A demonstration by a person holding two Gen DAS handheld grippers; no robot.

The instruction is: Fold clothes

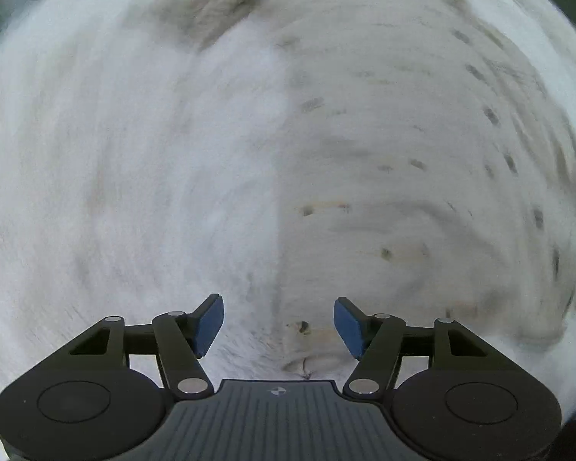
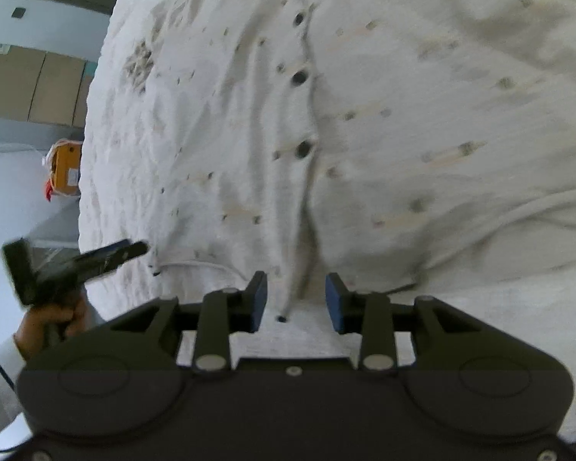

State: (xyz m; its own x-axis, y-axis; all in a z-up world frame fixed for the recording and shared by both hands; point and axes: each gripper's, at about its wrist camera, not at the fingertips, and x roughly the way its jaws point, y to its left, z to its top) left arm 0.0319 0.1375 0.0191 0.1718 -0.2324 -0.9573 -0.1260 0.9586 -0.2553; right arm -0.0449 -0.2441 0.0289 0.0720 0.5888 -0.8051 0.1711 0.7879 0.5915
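Both claws stand apart, gripping nothing: the pale buttoned shirt (image 2: 364,123) spreads just ahead of the right claw (image 2: 295,299); blurred shirt cloth lies beneath the left claw (image 1: 278,326)

The left gripper (image 1: 278,326) points down at a pale shirt (image 1: 384,176) lying on a white sheet (image 1: 115,173); its blue pads (image 1: 211,324) stand apart with nothing between them; the shirt (heavily blurred) shows small dark flecks and fills the right half; its straight edge runs down the middle.
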